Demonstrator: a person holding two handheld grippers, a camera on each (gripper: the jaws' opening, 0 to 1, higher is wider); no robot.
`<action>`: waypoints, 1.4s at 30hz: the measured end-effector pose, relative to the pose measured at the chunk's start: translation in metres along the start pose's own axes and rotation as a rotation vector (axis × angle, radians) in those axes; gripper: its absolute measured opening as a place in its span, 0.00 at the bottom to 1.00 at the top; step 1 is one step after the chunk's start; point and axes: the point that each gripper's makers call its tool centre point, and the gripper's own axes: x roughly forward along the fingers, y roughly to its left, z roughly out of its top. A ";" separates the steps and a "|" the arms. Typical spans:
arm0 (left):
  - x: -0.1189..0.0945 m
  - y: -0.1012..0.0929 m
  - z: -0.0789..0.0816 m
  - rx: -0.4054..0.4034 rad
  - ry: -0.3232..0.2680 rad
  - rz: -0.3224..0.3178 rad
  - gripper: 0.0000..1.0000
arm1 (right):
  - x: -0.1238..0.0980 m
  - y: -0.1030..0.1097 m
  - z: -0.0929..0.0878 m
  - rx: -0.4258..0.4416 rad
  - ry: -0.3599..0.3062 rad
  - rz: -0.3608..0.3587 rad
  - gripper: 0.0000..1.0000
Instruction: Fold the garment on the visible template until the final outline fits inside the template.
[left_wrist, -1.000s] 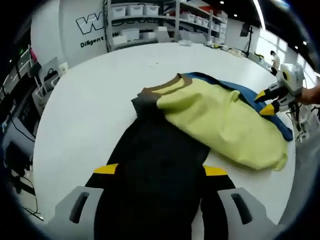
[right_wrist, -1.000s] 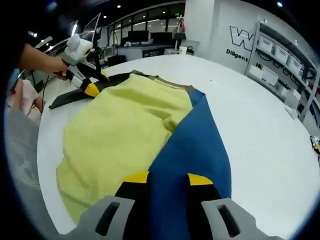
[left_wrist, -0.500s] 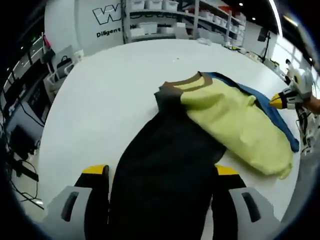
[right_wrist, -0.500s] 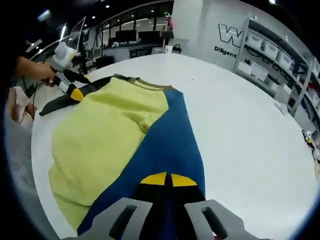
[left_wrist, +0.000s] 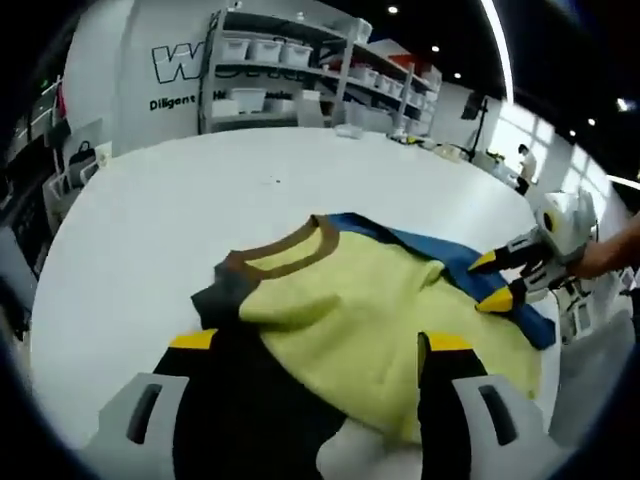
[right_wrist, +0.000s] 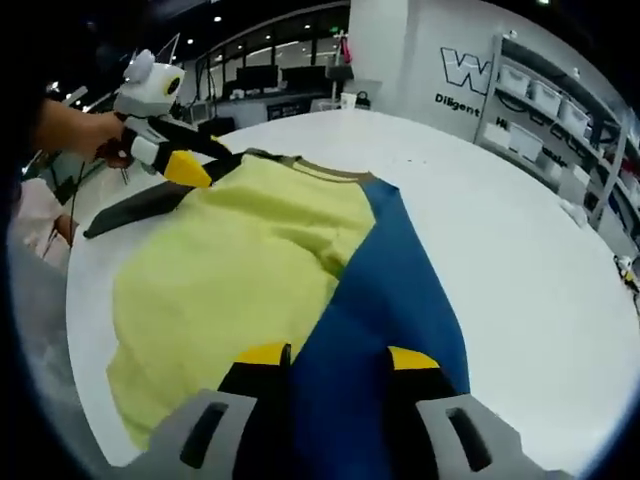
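yellow garment (left_wrist: 370, 310) with black sleeve (left_wrist: 250, 420) between the left gripper (left_wrist: 315, 345) jaws on white table (left_wrist: 150, 230).

The shirt (left_wrist: 370, 310) is spread flat on the white surface (left_wrist: 150, 220), colour-blocked: a pale yellow-green body, one black sleeve (left_wrist: 250, 420) and one blue sleeve (right_wrist: 385, 300), with a brown ribbed collar (left_wrist: 285, 260). The yellow part is rumpled, with a few soft folds bunched near the middle. In the right gripper view the blue sleeve lies straight out along the body's edge, the black one (right_wrist: 150, 195) on the far side.
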 end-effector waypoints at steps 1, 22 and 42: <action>0.003 0.001 -0.002 0.006 0.010 0.003 0.74 | 0.000 -0.002 0.000 -0.005 0.009 -0.005 0.22; 0.001 0.055 -0.020 -0.056 0.065 0.163 0.99 | -0.034 -0.087 0.032 0.115 -0.097 -0.152 0.00; 0.014 -0.053 0.007 0.067 0.011 -0.097 0.98 | -0.047 -0.181 0.027 0.246 -0.060 -0.238 0.00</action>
